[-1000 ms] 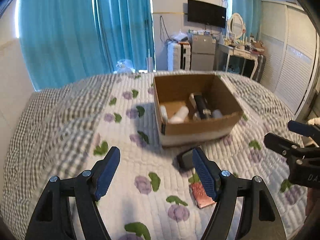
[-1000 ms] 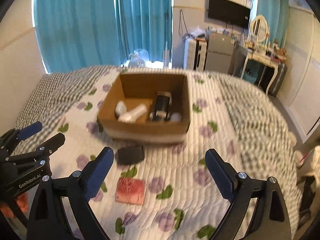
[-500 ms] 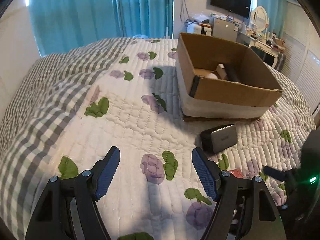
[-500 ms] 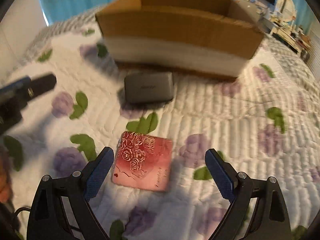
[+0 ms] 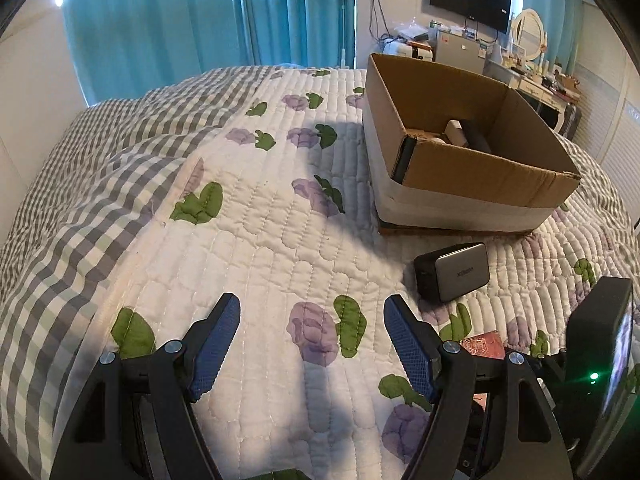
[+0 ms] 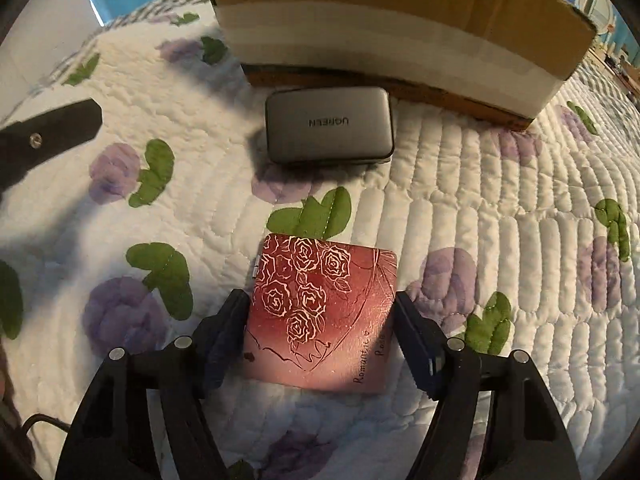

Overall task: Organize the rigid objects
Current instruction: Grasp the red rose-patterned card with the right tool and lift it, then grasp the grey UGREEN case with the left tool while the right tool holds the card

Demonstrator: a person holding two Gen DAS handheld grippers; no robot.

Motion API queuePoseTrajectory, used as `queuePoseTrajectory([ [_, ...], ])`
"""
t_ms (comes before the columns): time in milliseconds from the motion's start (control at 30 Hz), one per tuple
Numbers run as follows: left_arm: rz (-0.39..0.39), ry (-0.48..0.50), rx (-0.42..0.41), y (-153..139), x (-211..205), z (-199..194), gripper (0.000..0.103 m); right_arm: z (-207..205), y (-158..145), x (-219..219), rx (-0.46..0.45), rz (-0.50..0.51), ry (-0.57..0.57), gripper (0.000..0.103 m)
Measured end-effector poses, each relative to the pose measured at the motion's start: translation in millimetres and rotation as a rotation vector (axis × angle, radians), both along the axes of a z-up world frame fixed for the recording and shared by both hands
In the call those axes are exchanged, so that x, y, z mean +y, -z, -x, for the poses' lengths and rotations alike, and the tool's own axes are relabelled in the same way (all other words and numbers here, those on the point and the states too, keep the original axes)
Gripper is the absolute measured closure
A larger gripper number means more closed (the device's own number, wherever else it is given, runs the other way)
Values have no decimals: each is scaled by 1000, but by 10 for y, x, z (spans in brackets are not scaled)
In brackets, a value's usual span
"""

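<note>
Hovering over the quilted floral bed cover (image 5: 260, 240), the left tool (image 5: 312, 340) stands with its blue-padded fingers spread wide and holding nothing. To its right, a grey rounded UGREEN charger block (image 6: 329, 125) lies just in front of the open brown cardboard box (image 6: 400, 8). The right tool (image 6: 320, 336) straddles a flat red square compact with rose engraving (image 6: 324, 312), fingers open at its two sides.

On the bed (image 6: 480, 184), the tin (image 6: 324, 316) lies between the right tongs (image 6: 320, 336). At its 12 o'clock sits the charger (image 6: 329, 124), and behind that the box (image 6: 392, 20). Items lie in the box, perhaps bottles. The left tongs (image 5: 312, 344) hang at the tin's 9 o'clock.
</note>
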State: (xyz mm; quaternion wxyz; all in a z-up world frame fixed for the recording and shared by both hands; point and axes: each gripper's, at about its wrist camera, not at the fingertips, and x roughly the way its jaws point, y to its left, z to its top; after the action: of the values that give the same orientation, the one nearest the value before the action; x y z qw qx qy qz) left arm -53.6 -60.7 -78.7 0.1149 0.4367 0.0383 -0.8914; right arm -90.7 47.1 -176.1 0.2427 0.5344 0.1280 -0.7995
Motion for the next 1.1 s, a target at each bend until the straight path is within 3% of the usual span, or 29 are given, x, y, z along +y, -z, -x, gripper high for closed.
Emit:
queuePoseTrajectory([
  [233,26,60,-10,-163,214,35,26,-10,-486,317,150,18,58,32],
  [367,2,96,-3,-252,419,199,26,167,-853,555,240,-4,93,32],
  [467,24,119,-2,-208,570,402,26,378,-983,731,259,-21,119,31],
  [600,28,190,2,-8,737,627,26,725,-954,898,225,-16,163,31],
  [867,-76,218,-132,535,871,992,26,994,-725,964,140,17,190,31],
  [967,-110,251,-104,590,871,1051,26,1020,-696,886,149,6,172,31],
  [1100,-65,298,-100,647,927,1123,22,993,-613,867,136,-14,167,31],
])
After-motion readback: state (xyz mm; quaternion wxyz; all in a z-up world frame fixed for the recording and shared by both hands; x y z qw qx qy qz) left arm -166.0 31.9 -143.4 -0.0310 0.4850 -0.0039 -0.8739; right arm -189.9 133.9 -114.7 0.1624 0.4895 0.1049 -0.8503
